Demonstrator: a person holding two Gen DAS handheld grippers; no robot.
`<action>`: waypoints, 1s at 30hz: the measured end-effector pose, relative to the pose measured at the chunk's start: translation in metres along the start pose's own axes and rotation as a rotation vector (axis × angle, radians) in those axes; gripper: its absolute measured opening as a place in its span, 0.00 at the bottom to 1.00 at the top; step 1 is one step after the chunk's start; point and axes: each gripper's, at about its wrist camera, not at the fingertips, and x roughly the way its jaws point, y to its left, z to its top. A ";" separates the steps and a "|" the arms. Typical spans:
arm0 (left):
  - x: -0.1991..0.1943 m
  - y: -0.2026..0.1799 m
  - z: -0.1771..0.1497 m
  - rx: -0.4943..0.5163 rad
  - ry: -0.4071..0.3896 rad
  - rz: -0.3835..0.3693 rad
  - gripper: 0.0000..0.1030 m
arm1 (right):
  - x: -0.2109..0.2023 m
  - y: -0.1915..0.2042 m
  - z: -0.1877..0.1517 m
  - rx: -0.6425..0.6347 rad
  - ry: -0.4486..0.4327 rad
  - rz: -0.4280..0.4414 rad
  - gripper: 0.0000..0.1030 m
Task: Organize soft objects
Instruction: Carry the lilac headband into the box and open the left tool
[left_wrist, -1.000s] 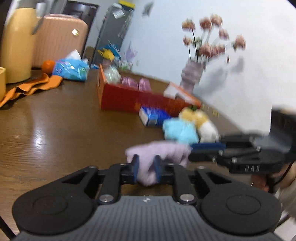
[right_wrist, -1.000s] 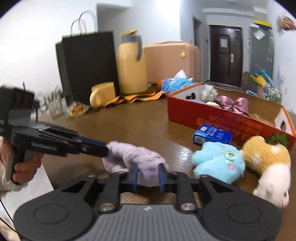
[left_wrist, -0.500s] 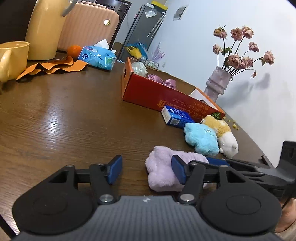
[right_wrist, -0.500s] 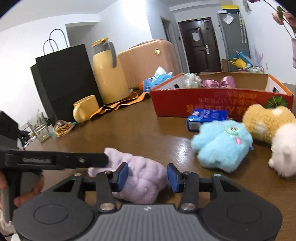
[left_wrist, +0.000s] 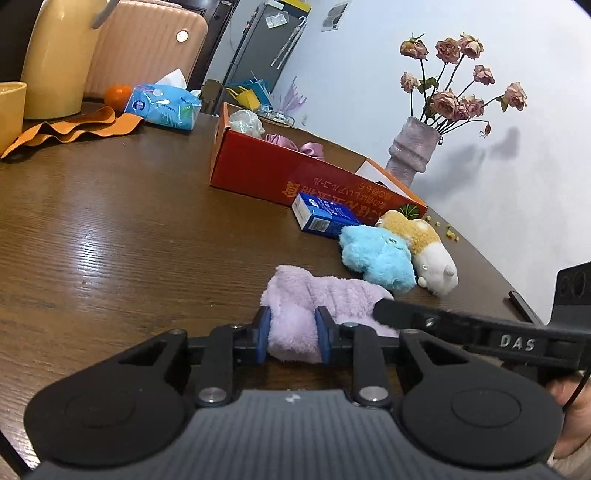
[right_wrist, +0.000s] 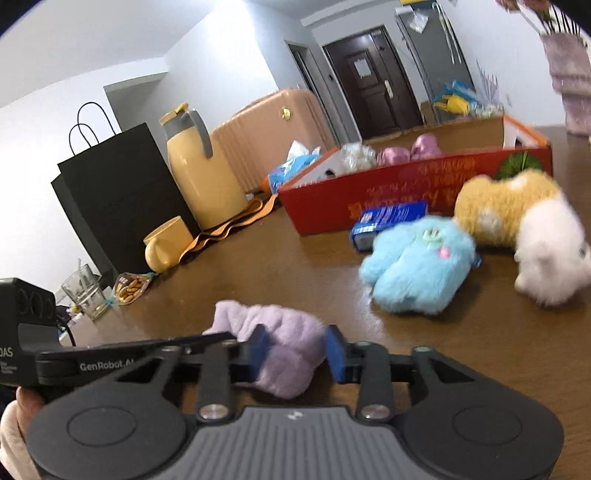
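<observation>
A fluffy lilac cloth (left_wrist: 314, 299) lies on the brown table (left_wrist: 110, 229). My left gripper (left_wrist: 292, 334) is shut on its near end. My right gripper (right_wrist: 297, 352) stands around its other end (right_wrist: 284, 343), jaws a little apart, the right pad clear of the cloth. A blue plush toy (left_wrist: 376, 258) and a tan-and-white plush toy (left_wrist: 424, 243) lie beyond the cloth, also in the right wrist view: the blue one (right_wrist: 417, 262), the tan-and-white one (right_wrist: 524, 229). A red cardboard box (left_wrist: 295, 173) behind them holds pink bows (right_wrist: 410, 149).
A small blue carton (left_wrist: 325, 216) lies before the box. A vase of dried roses (left_wrist: 413, 147) stands at the back right. A yellow jug (right_wrist: 199, 170), yellow mug (right_wrist: 166, 243), black paper bag (right_wrist: 110, 192), glass (right_wrist: 86, 291), orange cloth (left_wrist: 74, 129) and tissue pack (left_wrist: 162, 105) sit at the far side.
Both grippers opened half a second ago. Now the left one has closed again on the lilac cloth's near end, and the right one has narrowed around the other end.
</observation>
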 end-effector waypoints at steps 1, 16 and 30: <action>0.000 0.000 0.000 -0.003 -0.004 0.007 0.37 | 0.003 0.001 -0.002 -0.002 -0.004 0.004 0.27; 0.019 -0.029 0.111 0.043 -0.071 -0.141 0.16 | -0.019 -0.002 0.082 -0.099 -0.195 -0.038 0.17; 0.232 0.001 0.250 0.113 0.183 0.094 0.19 | 0.175 -0.088 0.258 -0.108 0.138 -0.270 0.17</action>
